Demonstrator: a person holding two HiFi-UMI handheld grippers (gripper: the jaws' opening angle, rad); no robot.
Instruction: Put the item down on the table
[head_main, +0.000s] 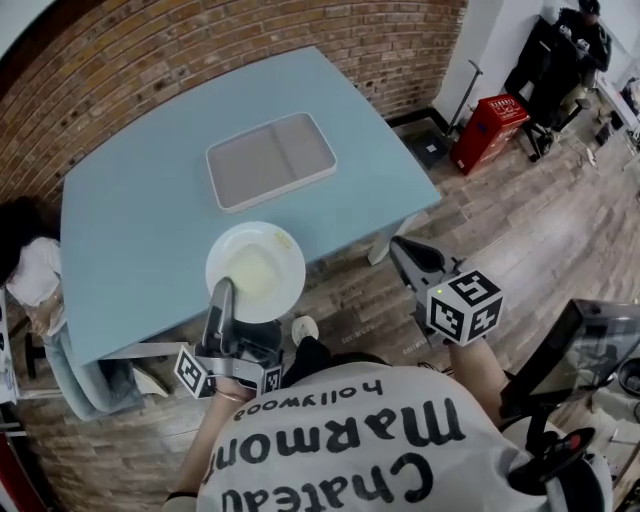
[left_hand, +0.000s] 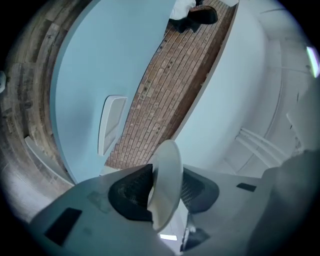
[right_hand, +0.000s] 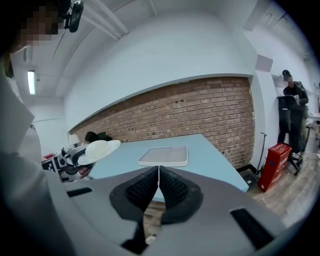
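Plate hangs pinched by left claw over table edge; right claw pressed together.

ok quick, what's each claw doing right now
left claw: closed on the rim of the white plate
right claw: closed, holding nothing
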